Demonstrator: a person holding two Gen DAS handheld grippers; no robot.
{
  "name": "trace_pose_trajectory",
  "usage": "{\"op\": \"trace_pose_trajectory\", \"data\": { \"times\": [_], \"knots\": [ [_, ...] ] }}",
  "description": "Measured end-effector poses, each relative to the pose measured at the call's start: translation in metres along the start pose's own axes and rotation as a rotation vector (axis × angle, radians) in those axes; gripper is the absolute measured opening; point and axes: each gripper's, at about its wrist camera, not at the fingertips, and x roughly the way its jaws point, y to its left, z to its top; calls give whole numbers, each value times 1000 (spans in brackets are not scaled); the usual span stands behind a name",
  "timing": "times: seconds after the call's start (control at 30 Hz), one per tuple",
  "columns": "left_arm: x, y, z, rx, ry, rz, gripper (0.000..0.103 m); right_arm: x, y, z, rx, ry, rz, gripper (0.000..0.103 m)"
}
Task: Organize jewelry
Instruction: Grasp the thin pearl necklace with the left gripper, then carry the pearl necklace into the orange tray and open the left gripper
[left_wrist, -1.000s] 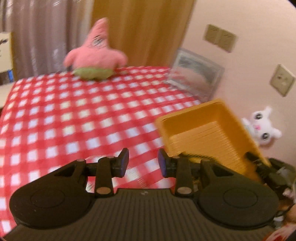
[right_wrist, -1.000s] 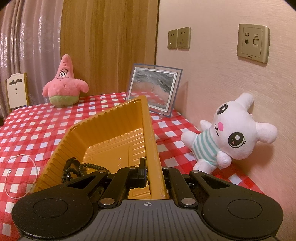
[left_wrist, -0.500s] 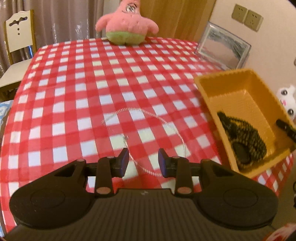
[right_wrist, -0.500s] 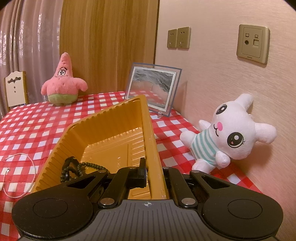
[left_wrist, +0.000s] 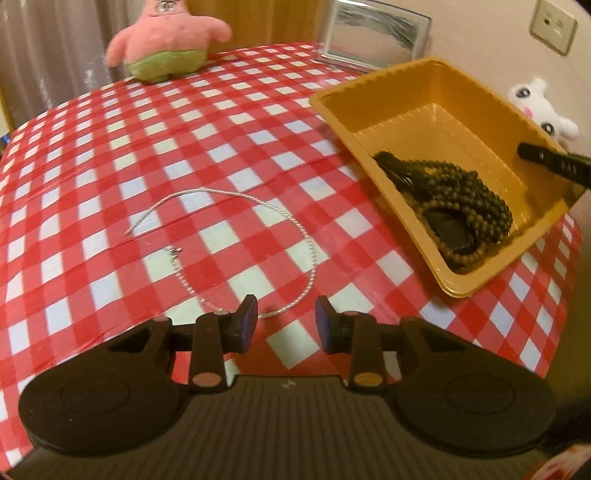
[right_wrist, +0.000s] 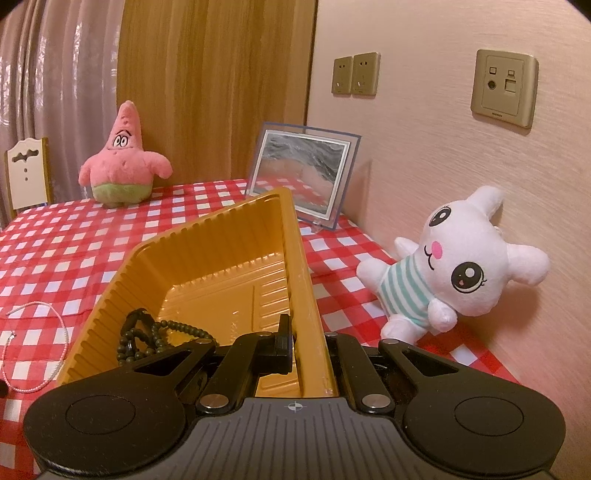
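Left of centre on the checked table (left_wrist: 110, 155), toward its near edge, lies a thin silver chain (left_wrist: 310, 243) in an open loop. It looks light, limp and slippery, likely to slide or bunch when pinched; the best hold seems to be the near arc, just ahead of the left gripper (left_wrist: 286, 325), whose fingers stand apart and empty above the cloth. The clasp end is small and blurred. To the right, the yellow tray (left_wrist: 436, 99) sits at the table's right edge, tilted, with a dark bead necklace (left_wrist: 476, 199) heaped inside; a black object under the beads cannot be identified. The right gripper (right_wrist: 308, 350) is clamped on the tray's right wall; its outer finger is hidden behind that wall.
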Motion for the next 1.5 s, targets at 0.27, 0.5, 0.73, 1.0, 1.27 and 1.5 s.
{"op": "trace_pose_trajectory", "data": {
  "times": [0.27,0.5,0.73,1.0,1.27,1.5],
  "knots": [
    [21,-14,4,54,18,-4,26,1,7,-2,-3,-6,-24,4],
    [36,-15,11,84,25,-1,18,5,13,2,-5,-22,-20,4],
    [45,-17,16,120,24,-3,12,13,20,7,-11,-26,-8,4],
    [49,-14,20,106,28,-21,1,21,28,12,-10,-29,14,4],
    [33,1,25,38,1,-17,1,30,37,18,-25,-38,40,4],
    [-15,15,44,-4,-102,-19,1,35,37,20,-23,-34,51,4]
  ]
}}
